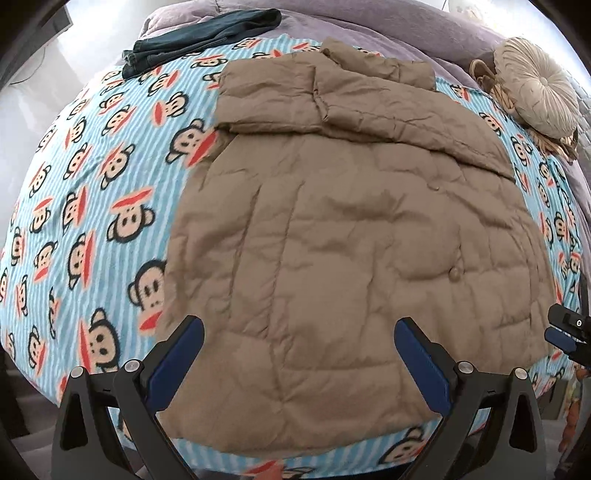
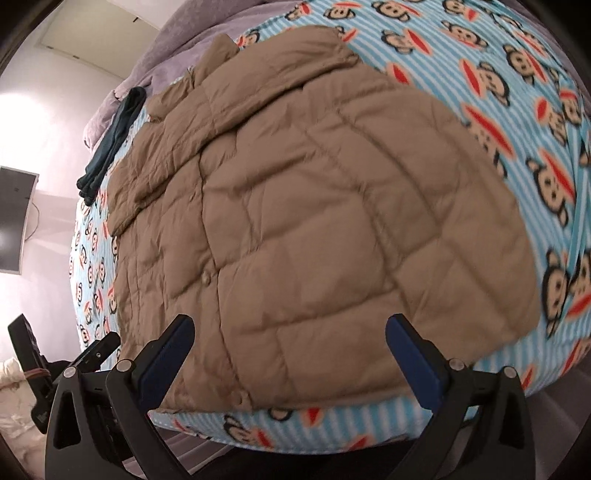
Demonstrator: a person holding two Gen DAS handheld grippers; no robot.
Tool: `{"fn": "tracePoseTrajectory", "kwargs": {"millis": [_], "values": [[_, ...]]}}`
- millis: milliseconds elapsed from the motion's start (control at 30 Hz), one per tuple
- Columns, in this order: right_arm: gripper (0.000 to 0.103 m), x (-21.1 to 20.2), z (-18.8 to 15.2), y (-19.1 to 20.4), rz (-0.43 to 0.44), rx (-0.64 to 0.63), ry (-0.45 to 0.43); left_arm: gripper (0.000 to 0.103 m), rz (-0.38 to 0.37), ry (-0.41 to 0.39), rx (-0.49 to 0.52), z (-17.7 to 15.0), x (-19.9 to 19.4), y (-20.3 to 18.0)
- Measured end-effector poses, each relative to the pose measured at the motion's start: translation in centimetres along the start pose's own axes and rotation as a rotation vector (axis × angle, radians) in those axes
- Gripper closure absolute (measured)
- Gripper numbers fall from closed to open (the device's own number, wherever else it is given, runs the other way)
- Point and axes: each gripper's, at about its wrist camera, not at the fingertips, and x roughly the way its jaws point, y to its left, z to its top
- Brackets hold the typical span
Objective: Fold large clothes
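A tan quilted puffer jacket (image 1: 332, 229) lies flat on a blue striped monkey-print blanket (image 1: 92, 192), with its sleeves folded across the upper part. It also shows in the right wrist view (image 2: 314, 229). My left gripper (image 1: 299, 332) is open and empty, hovering over the jacket's near hem. My right gripper (image 2: 290, 328) is open and empty, above the hem near the jacket's right side. The right gripper shows at the right edge of the left wrist view (image 1: 565, 332). The left gripper shows at the lower left of the right wrist view (image 2: 96, 350).
Dark teal folded clothes (image 1: 199, 33) lie at the far left of the bed. A round beige cushion (image 1: 535, 85) sits at the far right. A purple cover (image 1: 369, 18) lies behind. The blanket's front edge (image 2: 295, 417) drops off just below the jacket hem.
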Motion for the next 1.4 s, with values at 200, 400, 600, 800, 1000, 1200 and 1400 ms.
{"fn": "tracePoseTrajectory", "kwargs": {"millis": [200,400,600,800,1000,1200,1400], "values": [[0.0,0.5,-2.4,0.2,0.009,0.037,0.026,0.0,-0.037,0.039,-0.017,-2.6,0.3,2.6],[0.0,0.2,-4.3,-2.3,0.087,0.179,0.052,0.0,-0.136,0.066,-0.105,-5.7,-0.2,6.8],[0.0,-0.4,-6.0,-5.9,0.135,0.329,0.029,0.0,-0.336,0.136,-0.221,-8.9,0.6,10.0],[0.0,-0.5,-7.7,-9.5,0.213,0.491,0.014,0.0,-0.446,0.197,-0.3,-10.3,3.0,9.8],[0.0,-0.7,-8.0,-11.5,0.246,0.591,-0.03,0.0,-0.493,0.21,-0.379,-9.4,4.8,9.0],[0.0,-0.2,-6.5,-13.5,0.251,0.65,-0.054,0.0,-0.449,0.226,-0.4,-8.6,6.0,8.0],[0.0,2.8,-4.3,-15.0,0.292,0.676,0.002,0.0,-0.417,0.232,-0.477,-8.0,7.0,7.4]]}}
